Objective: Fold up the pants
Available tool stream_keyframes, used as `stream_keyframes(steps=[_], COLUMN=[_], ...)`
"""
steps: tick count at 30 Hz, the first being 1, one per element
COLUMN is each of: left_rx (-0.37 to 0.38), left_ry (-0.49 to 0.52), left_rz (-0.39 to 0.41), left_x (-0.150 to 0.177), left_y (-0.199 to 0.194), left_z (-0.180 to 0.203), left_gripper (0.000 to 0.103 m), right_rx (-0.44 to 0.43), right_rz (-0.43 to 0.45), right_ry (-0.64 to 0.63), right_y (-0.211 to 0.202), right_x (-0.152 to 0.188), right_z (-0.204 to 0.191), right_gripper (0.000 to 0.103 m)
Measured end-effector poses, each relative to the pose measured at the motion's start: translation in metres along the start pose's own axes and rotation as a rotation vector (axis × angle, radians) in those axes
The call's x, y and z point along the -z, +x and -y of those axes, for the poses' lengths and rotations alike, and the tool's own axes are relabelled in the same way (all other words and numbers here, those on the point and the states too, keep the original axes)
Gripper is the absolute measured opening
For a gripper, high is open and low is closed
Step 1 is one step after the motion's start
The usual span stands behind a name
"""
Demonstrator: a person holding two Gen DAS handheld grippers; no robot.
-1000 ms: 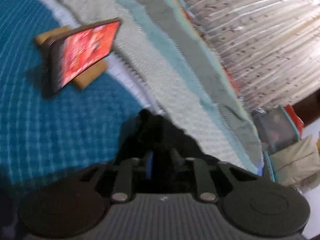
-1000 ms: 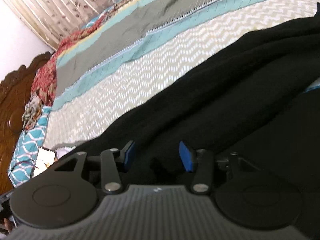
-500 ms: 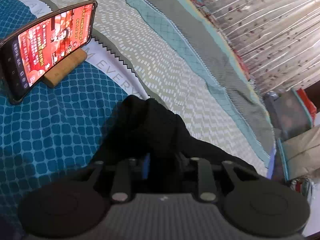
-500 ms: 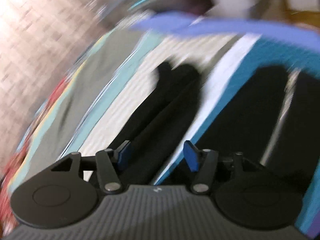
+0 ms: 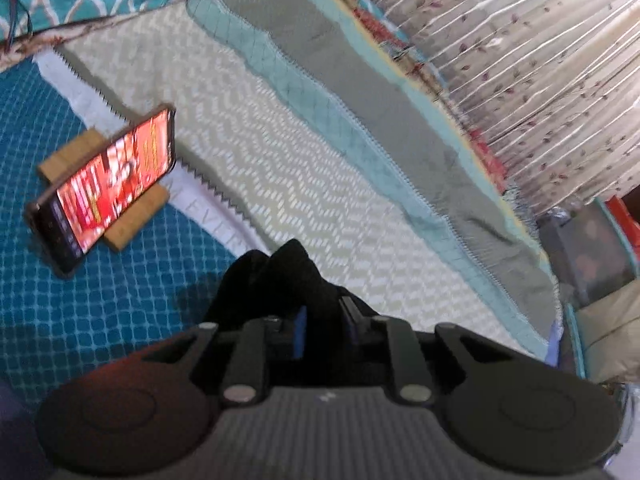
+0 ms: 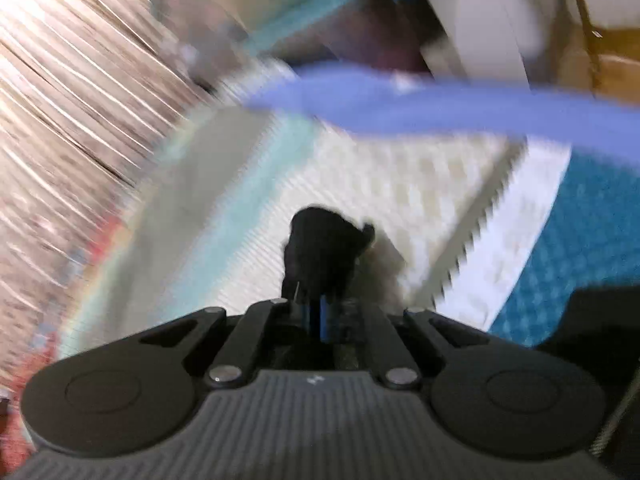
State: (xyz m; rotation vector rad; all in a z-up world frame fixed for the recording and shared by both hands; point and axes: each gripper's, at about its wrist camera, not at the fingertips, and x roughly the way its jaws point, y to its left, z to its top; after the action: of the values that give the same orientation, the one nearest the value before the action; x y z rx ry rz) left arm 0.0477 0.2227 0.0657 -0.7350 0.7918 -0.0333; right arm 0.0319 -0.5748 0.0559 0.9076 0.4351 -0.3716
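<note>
Left gripper [image 5: 324,322] angled down, closing on pants [image 5: 276,280]

The pants [image 5: 276,280] are plain black, bunched between blue pads [image 5: 300,332] on the dark grey left tongs [image 5: 324,330]. The right tongs [image 6: 316,316], black with blue pads, pinch another black fold. The bedspread [image 5: 280,168] runs in bands: teal with a pale grid of small squares, white with a saw-tooth edge, cream chevron, light turquoise diamond quilting, then plain grey. A phone [image 5: 112,184] glows red and orange on a tan wooden stand [image 5: 132,224]. The curtain [image 5: 520,60] is cream, pleated, with small reddish leaf sprigs.
</note>
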Motion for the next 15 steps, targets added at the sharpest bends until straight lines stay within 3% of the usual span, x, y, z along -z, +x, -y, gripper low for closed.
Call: stream_keyframes(steps=[3,6,8,11,13,14,15], left_rx=[0.003,-0.011,-0.024,-0.116,-0.123,-0.113,-0.103], left_ry=[0.004,-0.01,-0.016,0.011,-0.034,-0.059,-0.079], left_rz=[-0.006,-0.047,-0.091,-0.182,-0.2,-0.192,-0.18], left_x=[0.004,0.016,0.031,0.06,0.072,0.073,0.073], left_y=[-0.014,-0.015,-0.008,0.012,0.015,0.011,0.007], left_z=[-0.007,-0.023,-0.035,-0.051,-0.065,-0.069,-0.072], left_gripper=[0.017,0.017,0.018,0.024,0.03,0.043,0.057], right_rx=[-0.019,0.018,0.083,0.257,0.172,0.137,0.102], right_rz=[0.071,0.08,0.051,-0.01,0.015,0.036,0.061], right_ry=[-0.027,0.018,0.062,0.174,0.325,0.386,0.405], right_y=[-0.064,-0.112,-0.122,-0.122,-0.133,-0.139,-0.145], right_x=[-0.005,0.008,0.027,0.058,0.071,0.075,0.077], right_z=[0.014,0.055,0.087,0.133,0.158,0.163,0.162], right_gripper=[0.007,0.007,0.007,0.017,0.018,0.03,0.052])
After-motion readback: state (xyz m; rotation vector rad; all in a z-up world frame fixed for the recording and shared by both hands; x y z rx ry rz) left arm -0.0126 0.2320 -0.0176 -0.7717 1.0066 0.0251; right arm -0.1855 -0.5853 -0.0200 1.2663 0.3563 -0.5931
